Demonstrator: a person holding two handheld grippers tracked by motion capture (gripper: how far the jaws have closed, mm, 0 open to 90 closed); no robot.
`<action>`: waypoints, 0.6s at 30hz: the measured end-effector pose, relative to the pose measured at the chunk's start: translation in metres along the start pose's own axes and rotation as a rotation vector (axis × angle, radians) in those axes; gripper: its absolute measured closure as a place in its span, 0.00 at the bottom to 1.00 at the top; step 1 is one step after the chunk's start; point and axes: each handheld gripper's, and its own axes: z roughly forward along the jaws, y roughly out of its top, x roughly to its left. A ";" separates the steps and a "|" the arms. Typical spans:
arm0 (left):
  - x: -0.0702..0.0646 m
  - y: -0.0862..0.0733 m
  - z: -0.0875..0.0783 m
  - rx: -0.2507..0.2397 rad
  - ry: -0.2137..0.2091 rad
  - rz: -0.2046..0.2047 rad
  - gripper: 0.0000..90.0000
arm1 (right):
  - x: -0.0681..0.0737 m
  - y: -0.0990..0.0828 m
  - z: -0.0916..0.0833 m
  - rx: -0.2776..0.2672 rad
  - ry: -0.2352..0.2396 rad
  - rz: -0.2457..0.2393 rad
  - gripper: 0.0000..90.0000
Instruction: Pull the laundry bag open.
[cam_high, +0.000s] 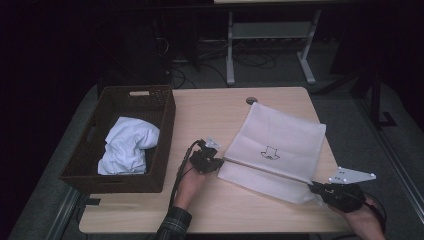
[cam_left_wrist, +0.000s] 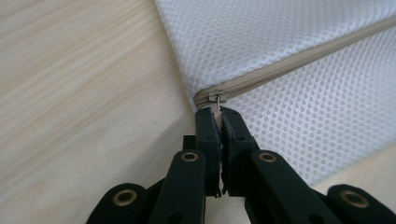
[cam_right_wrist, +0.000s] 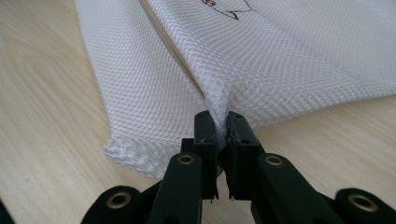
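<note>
The work in hand appears to be opening the white mesh laundry bag (cam_high: 280, 145), which lies flat on the right half of the wooden table (cam_high: 210, 115). By my reading it has barely begun: the beige zipper (cam_left_wrist: 299, 60) runs closed along its whole visible length, and the white garment (cam_high: 127, 145) sits in the brown wicker basket (cam_high: 150, 97) at the left, well apart from the bag. The bag is fine honeycomb netting with a small black printed mark. The right gripper (cam_right_wrist: 218, 116) is clamped on bunched mesh at the bag's near corner. The left gripper (cam_left_wrist: 218, 111) is pinched together on the small metal zipper pull (cam_left_wrist: 217, 98).
</note>
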 end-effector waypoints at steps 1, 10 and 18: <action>-0.001 0.001 0.001 -0.001 0.005 0.005 0.97 | 0.001 0.001 0.001 0.004 -0.006 -0.012 0.93; 0.000 0.009 0.006 -0.018 -0.042 0.007 0.97 | -0.007 -0.004 0.002 0.029 -0.033 0.012 0.92; 0.001 0.032 0.019 -0.024 -0.072 0.032 0.96 | -0.017 -0.010 0.003 0.055 -0.074 0.041 0.89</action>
